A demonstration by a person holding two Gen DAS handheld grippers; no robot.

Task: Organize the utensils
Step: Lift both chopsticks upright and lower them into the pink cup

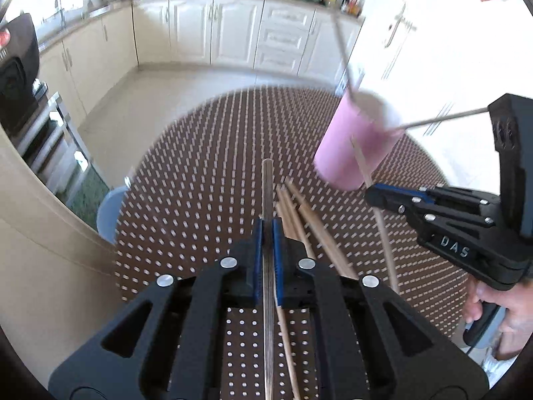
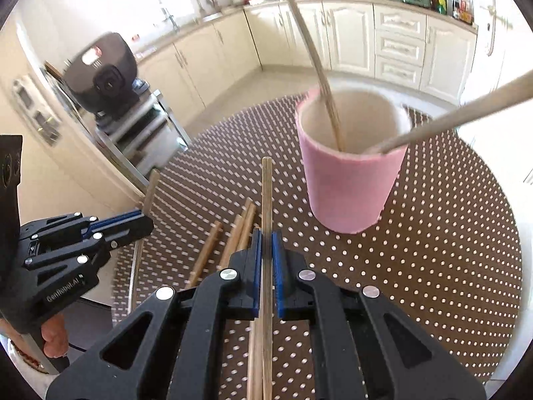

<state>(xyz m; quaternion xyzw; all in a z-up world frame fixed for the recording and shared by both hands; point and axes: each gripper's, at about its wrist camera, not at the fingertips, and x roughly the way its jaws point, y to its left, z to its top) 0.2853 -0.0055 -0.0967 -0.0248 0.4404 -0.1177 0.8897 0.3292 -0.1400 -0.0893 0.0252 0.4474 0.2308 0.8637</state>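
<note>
While each gripper pinches a chopstick [image 2: 266, 193] (fingers [image 2: 257, 260] closed), spares lie loose.

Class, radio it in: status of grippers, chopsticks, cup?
Left gripper and right gripper each shut on one chopstick. Pink cup holds two. Loose chopsticks on table. Nothing blocking.

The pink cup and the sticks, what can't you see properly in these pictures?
- Pink cup, right wrist view: its bottom inside is hidden by its own wall.
- Two sticks standing in it: tops cut off by the picture edges.
- Loose sticks on the table, left wrist view: near ends hidden under the left tongs, so no sure count.
- Stick in the right tongs: its back end runs off the bottom edge.
</note>
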